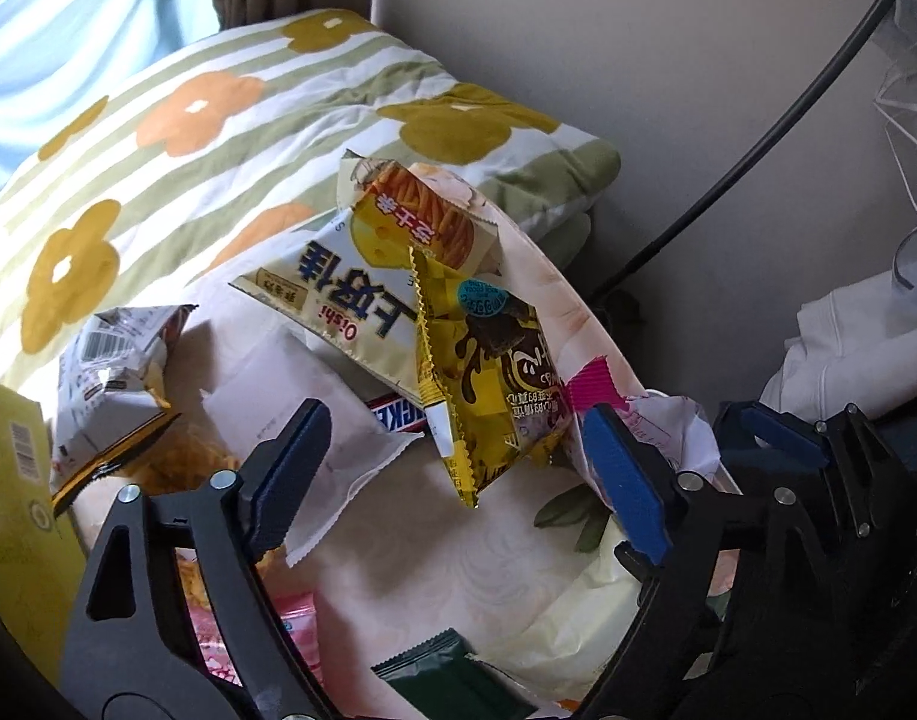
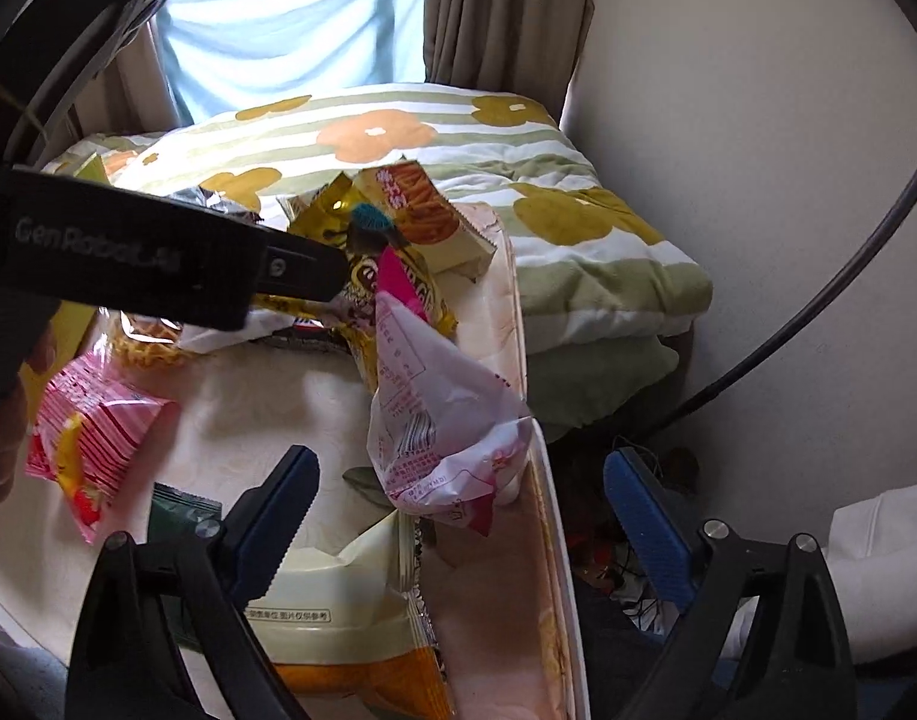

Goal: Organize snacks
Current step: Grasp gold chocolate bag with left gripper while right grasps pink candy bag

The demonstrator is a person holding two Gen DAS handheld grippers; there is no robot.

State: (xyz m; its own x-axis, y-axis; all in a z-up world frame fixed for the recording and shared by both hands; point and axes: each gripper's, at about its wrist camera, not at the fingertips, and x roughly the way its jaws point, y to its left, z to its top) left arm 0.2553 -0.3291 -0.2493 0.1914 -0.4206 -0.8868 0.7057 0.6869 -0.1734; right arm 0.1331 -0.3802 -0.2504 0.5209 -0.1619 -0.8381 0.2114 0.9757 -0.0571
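I have the snacks heaped on a pale floral tabletop (image 2: pixel 266 396), most of them crowded toward its far right edge. On top of the heap a yellow chocolate packet (image 1: pixel 494 372) leans on a cream crisp bag (image 1: pixel 338 300) printed with big dark characters, and a candy bar (image 1: pixel 398 417) pokes out from under both. A white packet with a pink sealed end (image 2: pixel 440 414) sits right at the right edge, just nearer to me than the yellow one. Toward the left edge lie a pink striped packet (image 2: pixel 92 438) and a crumpled grey-and-white bag (image 1: pixel 110 378), with a yellow box (image 1: pixel 14 480) at the far left. At the near edge I see a dark green sachet (image 1: pixel 440 678) and a pale green bag with an orange bottom (image 2: pixel 344 618).

My left gripper (image 1: pixel 458 474) hangs over the heap with its fingers apart, the yellow packet between them but not pressed by either pad. My right gripper (image 2: pixel 458 534) is also spread wide, the white packet lying between its blue pads (image 2: pixel 650 534) without touching them; nothing is gripped.

Beyond the tabletop is a folded flowered quilt (image 2: pixel 458 138), then a curtain (image 2: pixel 494 12) and a plain wall (image 2: pixel 728 150)
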